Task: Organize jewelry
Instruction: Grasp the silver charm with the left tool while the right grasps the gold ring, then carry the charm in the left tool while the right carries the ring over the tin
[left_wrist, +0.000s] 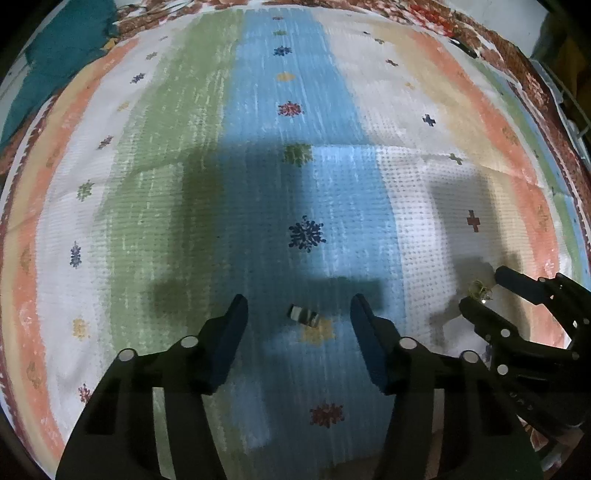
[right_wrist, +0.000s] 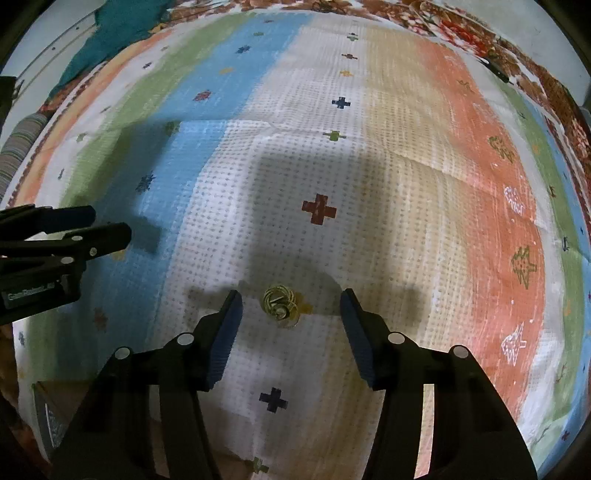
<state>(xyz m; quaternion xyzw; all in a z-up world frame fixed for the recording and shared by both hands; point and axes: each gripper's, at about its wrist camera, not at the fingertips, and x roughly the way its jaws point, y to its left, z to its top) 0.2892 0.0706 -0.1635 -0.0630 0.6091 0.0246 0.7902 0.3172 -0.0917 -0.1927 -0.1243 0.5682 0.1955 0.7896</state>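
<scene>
A small silver ring-like piece (left_wrist: 303, 315) lies on the blue stripe of the striped cloth (left_wrist: 258, 147), between the fingertips of my open left gripper (left_wrist: 299, 310). A gold coiled jewelry piece (right_wrist: 279, 301) lies on the white dotted stripe, between the fingertips of my open right gripper (right_wrist: 291, 308). It also shows in the left wrist view (left_wrist: 480, 290), between the right gripper's fingers (left_wrist: 517, 282). The left gripper (right_wrist: 107, 229) shows at the left edge of the right wrist view. Neither gripper holds anything.
The cloth (right_wrist: 480, 147) covers the whole surface, with green, blue, white, beige and orange stripes and small printed motifs. A teal fabric (left_wrist: 59, 55) lies at the far left. A floral patterned border (right_wrist: 480, 33) runs along the far edge. A grey object (right_wrist: 51, 421) sits at bottom left.
</scene>
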